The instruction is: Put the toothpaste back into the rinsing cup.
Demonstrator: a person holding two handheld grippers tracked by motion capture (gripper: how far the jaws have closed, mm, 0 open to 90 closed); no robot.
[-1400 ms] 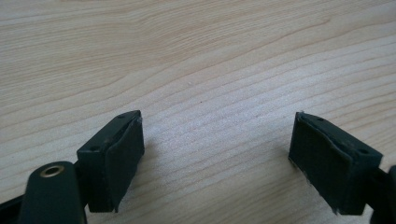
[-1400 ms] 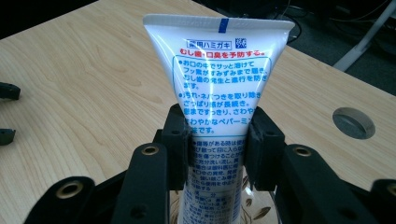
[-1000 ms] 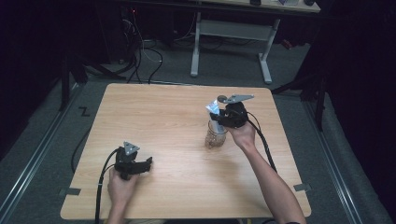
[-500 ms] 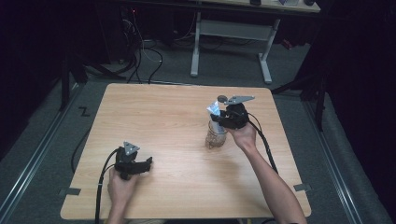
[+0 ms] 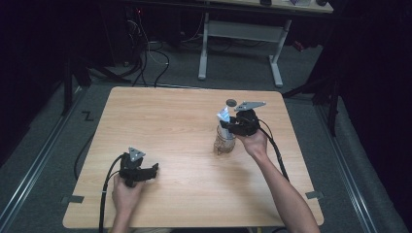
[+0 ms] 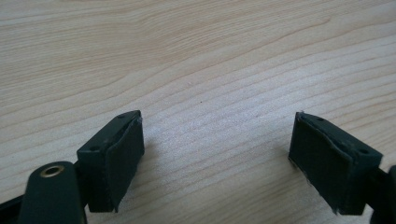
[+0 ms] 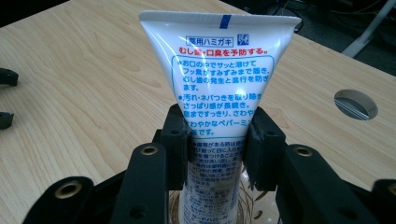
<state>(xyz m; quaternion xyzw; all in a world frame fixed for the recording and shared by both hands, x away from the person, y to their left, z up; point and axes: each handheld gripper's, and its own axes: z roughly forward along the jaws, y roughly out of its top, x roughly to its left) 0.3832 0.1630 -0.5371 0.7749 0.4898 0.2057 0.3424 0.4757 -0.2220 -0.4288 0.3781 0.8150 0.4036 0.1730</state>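
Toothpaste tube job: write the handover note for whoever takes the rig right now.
Right tongs: shut on the white plastic toothpaste tube with blue and red print, crimped end up, lower end inside the clear glass jar standing right of centre on the light wooden table.
Left tongs: open, holding nothing, low over bare wood near the front left.
Done: tube upright in the jar.
Left: whether the tube sits on the jar's bottom cannot be told; probably ease it down, open the right tongs and draw back.
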